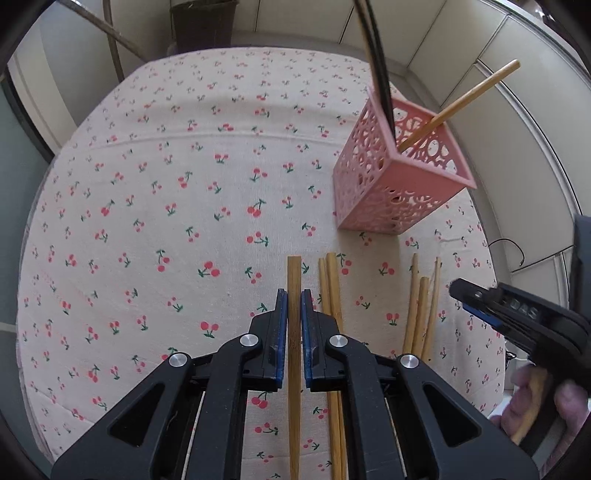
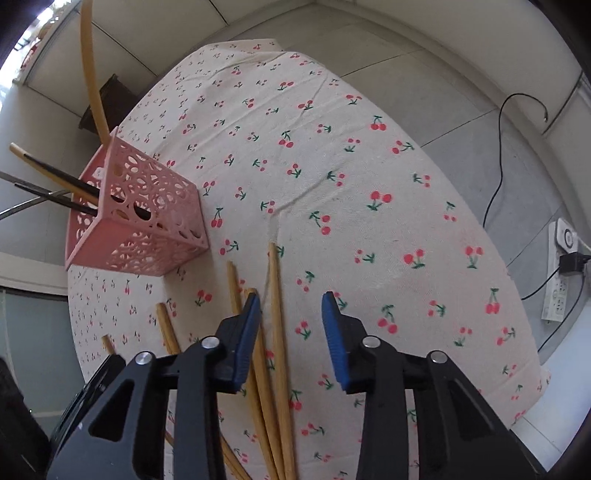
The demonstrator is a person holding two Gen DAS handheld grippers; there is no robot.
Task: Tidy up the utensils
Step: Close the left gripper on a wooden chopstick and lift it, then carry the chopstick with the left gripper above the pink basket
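Note:
My left gripper (image 1: pixel 294 295) is shut on a wooden chopstick (image 1: pixel 294 273) that runs straight between its blue pads. A pair of wooden chopsticks (image 1: pixel 331 288) lies just to its right on the cherry tablecloth (image 1: pixel 166 221), and several more chopsticks (image 1: pixel 421 310) lie further right. A pink perforated holder (image 1: pixel 391 177) stands at the back right with black chopsticks (image 1: pixel 378 62) and a wooden one (image 1: pixel 465 99) in it. My right gripper (image 2: pixel 290 301) is open above loose wooden chopsticks (image 2: pixel 277 332); it also shows in the left wrist view (image 1: pixel 480 302). The holder shows in the right wrist view (image 2: pixel 147 218).
The table is round and its edge (image 2: pixel 480 229) drops off to a tiled floor with a power strip (image 2: pixel 557 273) and cables (image 2: pixel 498 155). A dark stool (image 1: pixel 203 22) stands behind the table.

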